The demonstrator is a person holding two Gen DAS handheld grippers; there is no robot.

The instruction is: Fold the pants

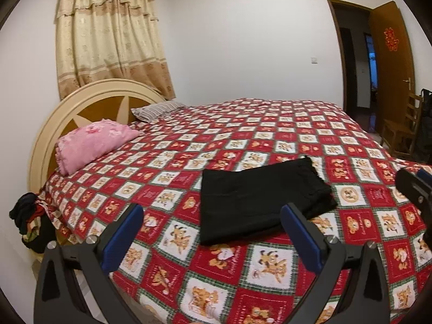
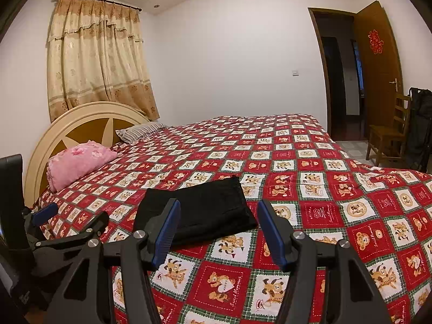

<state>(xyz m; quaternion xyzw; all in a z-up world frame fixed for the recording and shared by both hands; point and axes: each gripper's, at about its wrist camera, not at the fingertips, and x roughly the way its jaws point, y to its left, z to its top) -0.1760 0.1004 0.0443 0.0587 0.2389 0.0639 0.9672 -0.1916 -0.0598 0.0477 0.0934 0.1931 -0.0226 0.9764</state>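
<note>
We hold both tongs apart and empty, left tongs [image 1: 212,232] and right tongs [image 2: 218,229], above the bed [image 1: 270,270]. The black pants [image 1: 259,202] lie on it as a compact folded rectangle. The folding seems finished; perhaps only a final smoothing is left.

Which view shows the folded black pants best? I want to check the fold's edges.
The left wrist view: the black pants lie nearly whole, only a near edge behind one finger. In the right wrist view the pants are partly hidden behind a blue-padded finger.
</note>
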